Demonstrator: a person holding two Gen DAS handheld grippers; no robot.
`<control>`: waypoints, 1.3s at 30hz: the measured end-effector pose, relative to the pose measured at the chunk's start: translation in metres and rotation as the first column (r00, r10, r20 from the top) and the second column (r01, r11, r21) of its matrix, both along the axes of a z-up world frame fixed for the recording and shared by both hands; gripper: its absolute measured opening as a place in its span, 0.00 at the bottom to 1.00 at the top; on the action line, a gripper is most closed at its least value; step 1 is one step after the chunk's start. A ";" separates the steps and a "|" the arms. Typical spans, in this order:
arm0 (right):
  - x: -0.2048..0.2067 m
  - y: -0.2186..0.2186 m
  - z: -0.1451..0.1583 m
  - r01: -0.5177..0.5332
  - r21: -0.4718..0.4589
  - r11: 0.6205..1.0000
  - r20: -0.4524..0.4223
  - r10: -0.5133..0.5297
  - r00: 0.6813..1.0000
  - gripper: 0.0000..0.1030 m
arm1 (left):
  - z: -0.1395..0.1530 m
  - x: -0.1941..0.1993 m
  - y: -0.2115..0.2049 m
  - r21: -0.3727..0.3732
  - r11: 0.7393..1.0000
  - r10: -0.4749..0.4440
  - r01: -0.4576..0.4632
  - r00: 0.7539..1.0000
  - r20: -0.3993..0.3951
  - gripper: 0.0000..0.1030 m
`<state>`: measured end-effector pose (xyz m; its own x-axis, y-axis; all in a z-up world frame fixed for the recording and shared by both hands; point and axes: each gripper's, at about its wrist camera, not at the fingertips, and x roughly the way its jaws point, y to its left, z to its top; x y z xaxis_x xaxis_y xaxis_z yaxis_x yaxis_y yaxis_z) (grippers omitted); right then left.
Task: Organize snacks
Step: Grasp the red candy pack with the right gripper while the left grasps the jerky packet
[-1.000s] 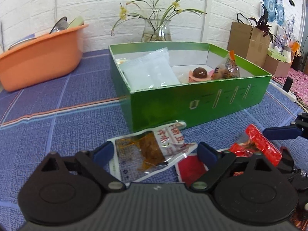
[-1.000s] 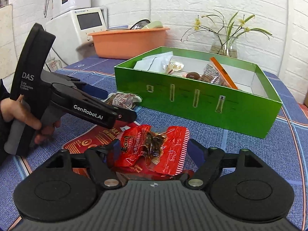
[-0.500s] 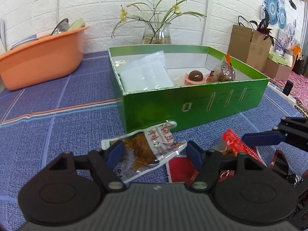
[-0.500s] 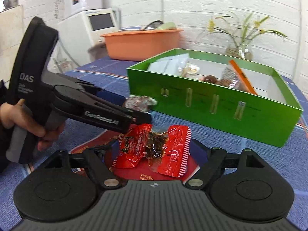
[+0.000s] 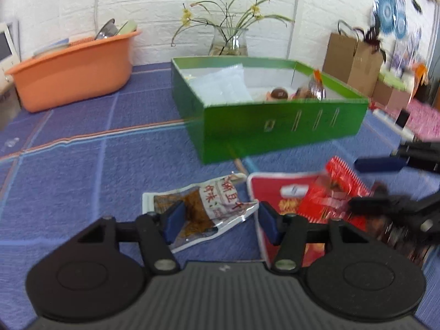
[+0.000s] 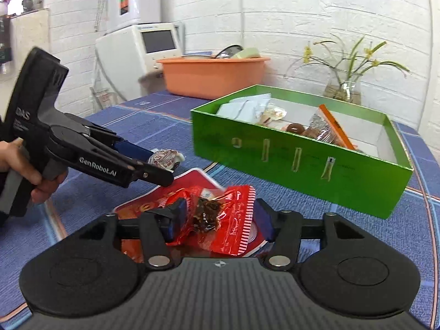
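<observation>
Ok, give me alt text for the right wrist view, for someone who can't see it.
The right gripper, jaws open, straddles a red snack packet lying on a larger flat red packet on a blue tablecloth. To the left, a hand holds the left gripper near a small white snack; behind sits an open green box already holding snacks.

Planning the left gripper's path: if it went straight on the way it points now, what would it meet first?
Probably the white-and-brown snack packet lying on the tablecloth between the open left gripper's fingers. Beyond it stands the green box, though depth is hard to judge.
</observation>
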<state>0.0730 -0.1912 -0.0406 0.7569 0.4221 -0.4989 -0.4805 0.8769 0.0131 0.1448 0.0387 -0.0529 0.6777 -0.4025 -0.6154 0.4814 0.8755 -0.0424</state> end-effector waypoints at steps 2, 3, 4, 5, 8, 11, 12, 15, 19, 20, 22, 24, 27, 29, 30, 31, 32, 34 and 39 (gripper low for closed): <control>-0.008 -0.003 0.001 -0.033 -0.006 0.999 0.012 0.033 0.999 1.00 | 0.000 -0.012 0.012 0.013 1.000 0.002 -0.002 1.000 -0.001 0.57; -0.012 -0.005 0.002 -0.044 -0.009 0.999 0.022 0.044 0.999 1.00 | 0.002 -0.016 0.018 0.002 1.000 0.005 -0.005 1.000 -0.011 0.57; -0.014 -0.006 0.003 -0.052 -0.011 0.999 0.029 0.052 0.998 1.00 | 0.003 -0.021 0.023 -0.015 1.000 0.006 -0.006 1.000 -0.018 0.57; -0.016 -0.006 0.004 -0.055 -0.009 0.998 0.036 0.055 0.998 1.00 | 0.005 -0.025 0.028 -0.036 0.999 0.004 -0.005 1.000 -0.019 0.57; -0.018 -0.004 0.004 -0.067 0.003 0.998 0.053 0.067 0.996 1.00 | 0.015 -0.036 0.036 -0.102 0.995 -0.012 0.015 0.999 0.032 0.76; -0.016 0.003 0.002 -0.082 0.010 0.997 0.048 0.081 0.996 1.00 | 0.024 -0.040 0.035 -0.068 0.996 -0.042 0.053 0.989 0.141 0.89; -0.014 0.005 0.002 -0.096 0.007 0.995 0.039 0.096 0.995 1.00 | 0.023 -0.038 0.034 -0.040 0.997 -0.059 0.066 0.987 0.151 0.99; -0.010 0.010 0.001 -0.126 -0.011 0.992 0.019 0.126 0.992 1.00 | 0.016 -0.028 0.028 0.056 0.990 -0.139 0.132 0.980 0.144 1.00; 0.011 0.016 -0.006 -0.077 -0.010 0.997 -0.046 0.077 0.996 1.00 | 0.000 -0.011 0.017 0.117 0.988 -0.103 0.098 0.994 0.038 1.00; 0.016 0.018 -0.009 -0.054 -0.024 0.998 -0.072 0.052 0.996 1.00 | -0.003 -0.010 0.014 0.120 0.988 -0.095 0.093 0.995 0.011 1.00; 0.018 0.020 -0.013 -0.036 -0.034 0.999 -0.063 0.034 0.997 1.00 | -0.007 -0.015 0.016 0.105 0.991 -0.082 0.078 0.996 0.032 1.00; 0.017 0.021 -0.014 -0.044 -0.038 0.998 -0.065 0.042 0.997 1.00 | -0.008 -0.017 0.020 0.084 0.994 -0.070 0.068 0.997 0.024 1.00; 0.018 0.021 -0.015 -0.037 -0.030 0.999 -0.078 0.034 0.996 1.00 | -0.012 -0.018 0.023 0.058 0.998 0.004 -0.004 1.000 0.002 1.00; 0.017 0.021 -0.017 -0.038 -0.032 0.999 -0.073 0.036 0.997 1.00 | -0.012 -0.023 0.020 0.066 0.997 0.050 -0.051 0.999 0.018 1.00; 0.019 0.022 -0.017 -0.042 -0.034 0.999 -0.070 0.040 0.997 1.00 | -0.012 -0.025 0.019 0.056 0.995 0.076 -0.077 0.997 0.009 1.00; 0.020 0.023 -0.017 -0.048 -0.036 0.998 -0.070 0.046 0.997 1.00 | -0.013 -0.027 0.019 0.052 0.994 0.092 -0.092 0.996 0.013 1.00; 0.021 0.023 -0.017 -0.054 -0.037 0.998 -0.072 0.051 0.996 1.00 | -0.013 -0.028 0.018 0.050 0.994 0.098 -0.099 0.995 0.020 1.00; 0.025 0.023 -0.015 -0.057 -0.030 0.998 -0.088 0.054 0.995 1.00 | -0.014 -0.028 0.020 0.045 0.994 0.096 -0.097 0.995 0.025 1.00; 0.025 0.026 -0.014 -0.067 -0.021 0.998 -0.061 0.066 0.996 1.00 | -0.011 -0.030 0.020 0.021 0.997 0.079 -0.079 0.997 0.027 0.80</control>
